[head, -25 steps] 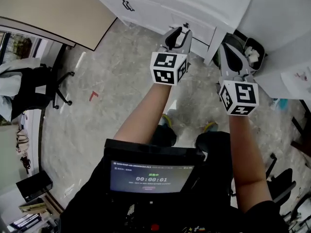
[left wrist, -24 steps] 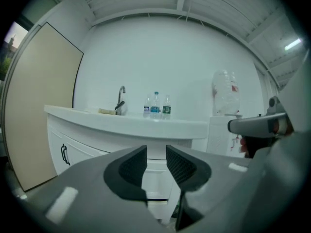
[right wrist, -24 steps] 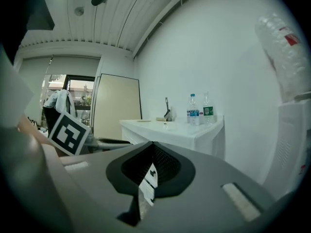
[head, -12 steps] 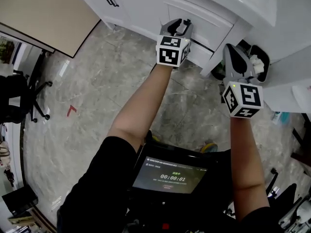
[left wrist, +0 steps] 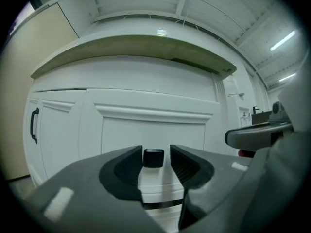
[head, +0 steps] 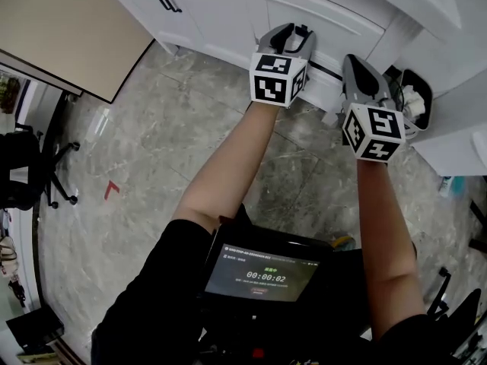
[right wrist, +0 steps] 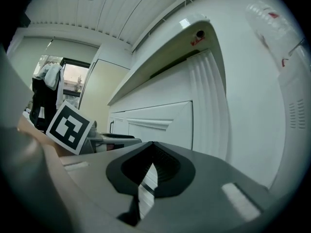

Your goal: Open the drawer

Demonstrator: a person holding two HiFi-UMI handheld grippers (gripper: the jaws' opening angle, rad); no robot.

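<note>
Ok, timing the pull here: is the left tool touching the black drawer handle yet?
Apart. The left gripper view shows the black drawer handle between the left tool's open jaws, with slivers of white drawer front on both sides.

Grey marbled floor bears a red mark at nine o'clock, a black office chair beyond it; a beige panel at eleven; a bin holding crumpled paper at two
</note>
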